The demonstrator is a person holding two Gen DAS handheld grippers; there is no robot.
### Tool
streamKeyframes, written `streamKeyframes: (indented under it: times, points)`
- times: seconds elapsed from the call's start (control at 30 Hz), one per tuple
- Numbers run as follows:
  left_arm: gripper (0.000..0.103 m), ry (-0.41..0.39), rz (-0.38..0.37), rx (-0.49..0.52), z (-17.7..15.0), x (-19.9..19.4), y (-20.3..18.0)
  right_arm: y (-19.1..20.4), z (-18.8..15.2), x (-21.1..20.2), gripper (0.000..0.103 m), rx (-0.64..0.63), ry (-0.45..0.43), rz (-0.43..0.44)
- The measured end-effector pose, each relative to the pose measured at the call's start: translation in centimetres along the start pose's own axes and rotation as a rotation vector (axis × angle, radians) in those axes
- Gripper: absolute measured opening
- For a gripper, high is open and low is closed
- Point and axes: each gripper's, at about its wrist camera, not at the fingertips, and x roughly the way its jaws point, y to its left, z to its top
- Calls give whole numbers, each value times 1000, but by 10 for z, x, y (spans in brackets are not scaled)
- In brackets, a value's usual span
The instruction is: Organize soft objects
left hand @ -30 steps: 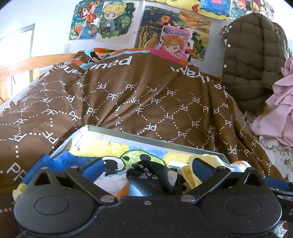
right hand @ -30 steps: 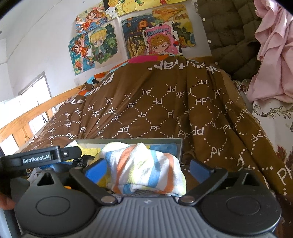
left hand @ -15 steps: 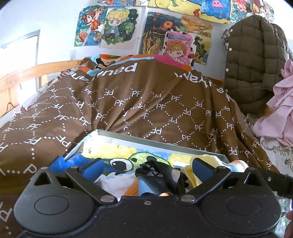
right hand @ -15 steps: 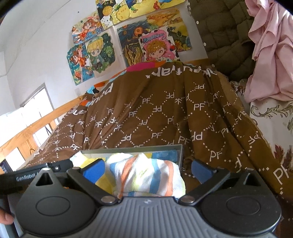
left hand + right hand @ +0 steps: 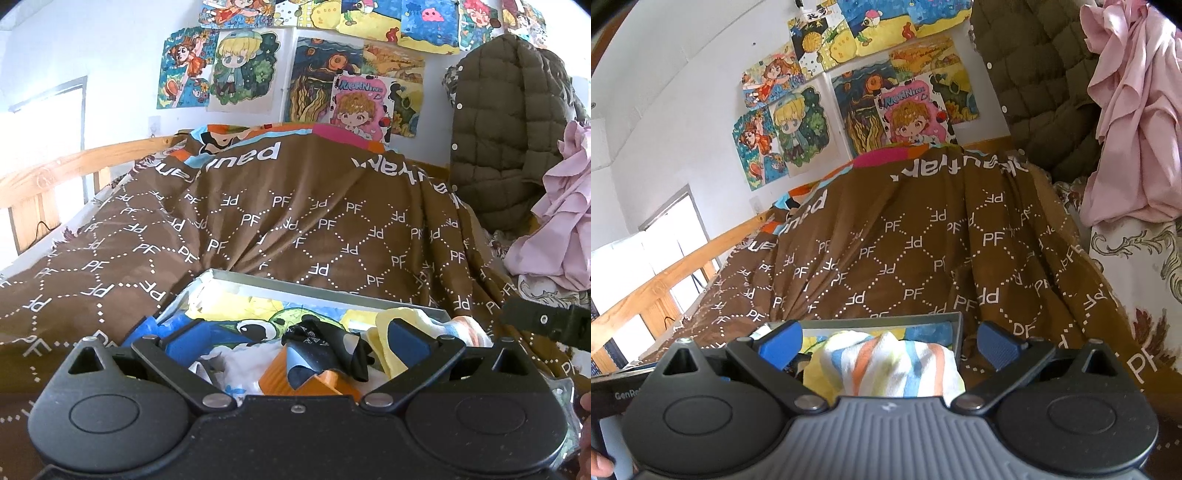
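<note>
A grey box (image 5: 280,286) sits on a brown blanket, filled with soft items. In the left wrist view my left gripper (image 5: 295,345) is open above it, over a black cloth (image 5: 321,349), an orange item (image 5: 291,376) and white fabric (image 5: 243,365); a yellow cloth (image 5: 380,332) lies by the right finger. In the right wrist view my right gripper (image 5: 886,345) is open over a rolled striped towel (image 5: 890,363) at the right end of the box (image 5: 956,334). Neither gripper holds anything.
The brown blanket (image 5: 295,221) with a white PF print covers the bed. A wooden rail (image 5: 74,166) runs along the left. An olive quilted jacket (image 5: 509,129) and pink cloth (image 5: 554,229) hang at the right. Drawings (image 5: 295,74) cover the far wall.
Both grippers have lifted and tilted upward away from the box, so the wall shows more. The box contents have not moved.
</note>
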Motion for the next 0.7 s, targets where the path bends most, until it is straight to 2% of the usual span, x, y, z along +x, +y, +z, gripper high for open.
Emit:
streamKeyframes:
  times: [0.43,0.7]
  points:
    - [102,-27,21,-18,2,-29,-4,5,-5,-27,103,-27,-3,2]
    - [102,-30,12,-40,-13,-55,1,17,-13,-54,103,-50,-1,-46]
